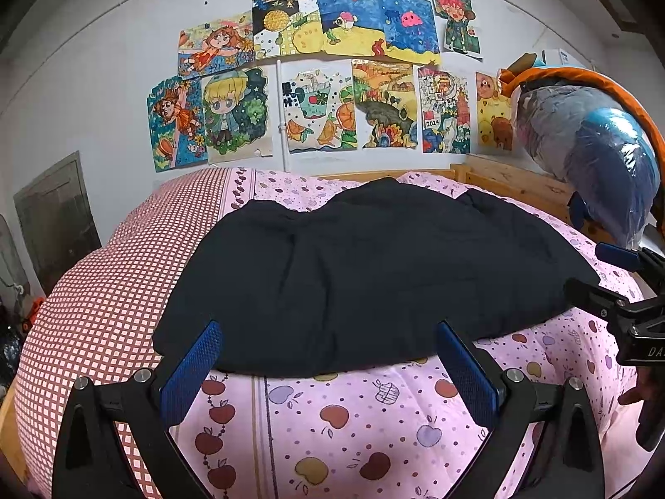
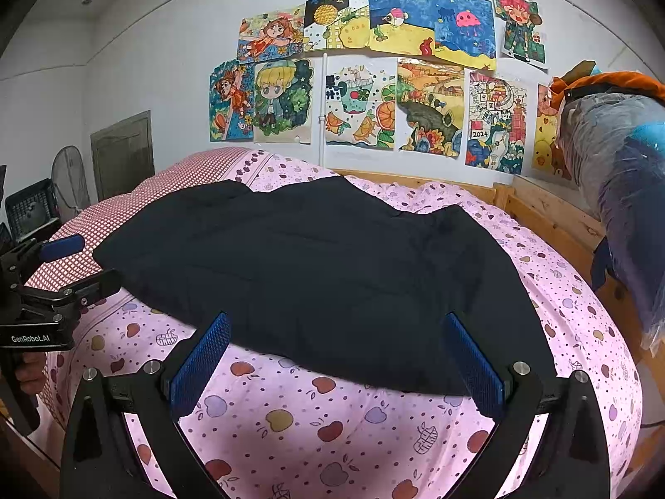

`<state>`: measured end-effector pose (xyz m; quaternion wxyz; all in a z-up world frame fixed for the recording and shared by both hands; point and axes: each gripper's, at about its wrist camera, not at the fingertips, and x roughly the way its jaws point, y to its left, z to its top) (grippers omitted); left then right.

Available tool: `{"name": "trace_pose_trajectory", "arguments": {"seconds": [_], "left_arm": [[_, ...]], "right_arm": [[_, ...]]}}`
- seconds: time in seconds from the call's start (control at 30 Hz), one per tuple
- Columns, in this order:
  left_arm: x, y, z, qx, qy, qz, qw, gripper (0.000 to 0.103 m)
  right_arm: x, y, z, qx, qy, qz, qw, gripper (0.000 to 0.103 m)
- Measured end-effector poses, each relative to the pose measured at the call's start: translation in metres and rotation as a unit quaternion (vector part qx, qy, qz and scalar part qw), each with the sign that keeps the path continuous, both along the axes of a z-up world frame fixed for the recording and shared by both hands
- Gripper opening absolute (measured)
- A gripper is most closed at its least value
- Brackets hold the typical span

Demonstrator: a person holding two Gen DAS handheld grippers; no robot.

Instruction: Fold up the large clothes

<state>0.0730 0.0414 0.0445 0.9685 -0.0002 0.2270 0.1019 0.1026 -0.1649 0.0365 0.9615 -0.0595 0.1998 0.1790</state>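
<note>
Garment: a black garment [image 1: 374, 274] lies spread flat on the pink apple-print quilt [image 1: 353, 424], on top of the bed and toward the near side. It looks at least partly folded already, though layers cannot be separated in the dark cloth.
Long axis: runs left to right across both views, roughly parallel to the near edge of the bed.
Left gripper: left gripper [image 1: 328, 357] is wide open and holds nothing. Its blue pads [image 1: 193, 368] straddle the garment's near hem, toward the left end of the cloth.
Right gripper: right gripper [image 2: 336, 353] is likewise spread wide and empty, poised at the near hem toward the right end of the cloth.
Bearing: the garment lies directly ahead of both sets of fingers and slightly below them; whether either pad touches the cloth cannot be told.
Nearer hand: neither is clearly closer. Each covers its own end of the near edge.
Judgement: the next move appears to be pinching the near hem at both ends and carrying it away toward the wall side, across the long axis.
Risk: thick dark cloth may give an uneven bite, one layer only.
Surroundings: wooden bed frame [image 2: 552, 212] at right; drawings [image 2: 374, 70] on the wall.
</note>
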Motion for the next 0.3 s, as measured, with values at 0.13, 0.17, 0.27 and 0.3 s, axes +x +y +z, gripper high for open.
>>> {"name": "trace_pose_trajectory", "arguments": {"seconds": [0.13,0.17,0.27,0.3], "left_arm": [[-0.0004,0.0000,-0.0007,0.002,0.000,-0.002,1.0000,0.103],[-0.0010,0.0002,-0.0008,0.001,-0.001,-0.002,1.0000,0.103],[-0.0010,0.0002,-0.0010,0.000,0.000,-0.002,1.0000,0.103],[-0.0015,-0.0002,-0.0013,0.002,0.001,-0.001,1.0000,0.103]], "right_arm": [[-0.0001,-0.0003,-0.0004,-0.001,0.000,0.000,1.000,0.100],[0.0004,0.0003,0.0002,0.000,0.000,0.000,1.000,0.100],[0.0006,-0.0012,-0.0011,0.000,0.002,0.001,1.000,0.100],[0.0003,-0.0017,-0.0017,0.000,0.002,0.001,1.000,0.100]]}}
